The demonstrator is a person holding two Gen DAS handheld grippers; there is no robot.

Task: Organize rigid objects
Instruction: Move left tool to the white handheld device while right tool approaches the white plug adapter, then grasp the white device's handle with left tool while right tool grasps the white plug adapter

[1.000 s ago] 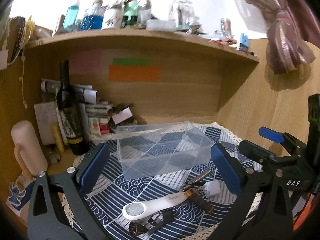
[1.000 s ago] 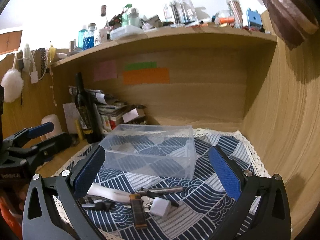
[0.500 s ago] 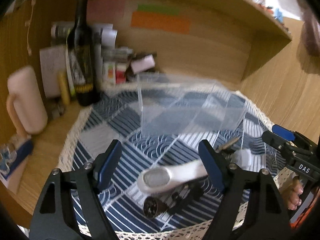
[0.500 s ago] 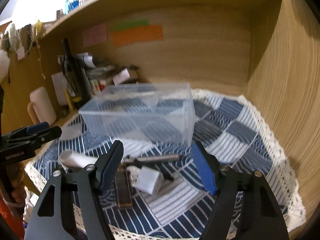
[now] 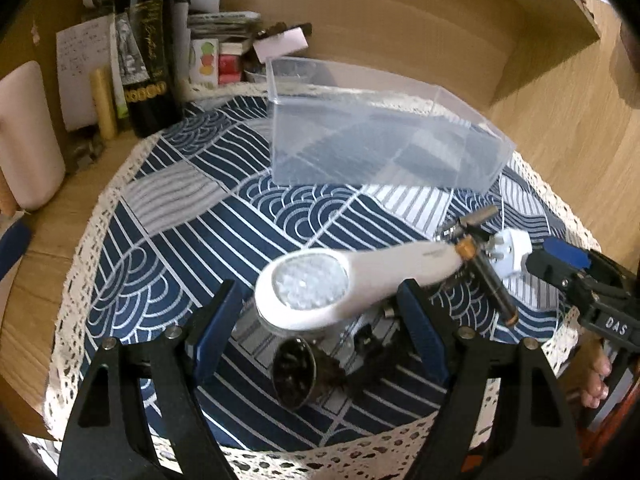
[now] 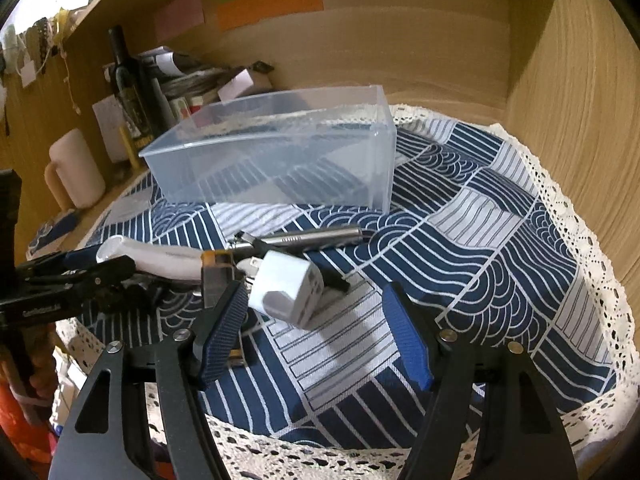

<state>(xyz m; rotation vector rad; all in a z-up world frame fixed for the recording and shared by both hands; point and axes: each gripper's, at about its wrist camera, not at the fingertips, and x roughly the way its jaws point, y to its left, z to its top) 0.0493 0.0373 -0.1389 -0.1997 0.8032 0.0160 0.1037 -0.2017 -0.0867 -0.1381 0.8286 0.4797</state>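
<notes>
A clear plastic box (image 5: 384,136) stands empty on the blue patterned cloth (image 5: 192,240); it also shows in the right wrist view (image 6: 280,160). A white magnifier-like tool (image 5: 320,288) lies in front of it between the fingers of my open left gripper (image 5: 320,320), above a black round object (image 5: 294,372). A white plug adapter (image 6: 288,288) lies between the fingers of my open right gripper (image 6: 316,332). A silver pen-like tool (image 6: 304,236) and a brown lighter (image 6: 216,280) lie beside it.
A dark wine bottle (image 5: 144,48), papers and small boxes (image 5: 224,40) stand at the back left. A pink mug (image 5: 24,140) stands on the wooden desk at the left. A wooden wall (image 6: 580,100) closes the right side.
Both grippers have dropped and tilted down toward the pile of objects. Both have narrowed their opening, the left around the white tool, the right around the adapter.
</notes>
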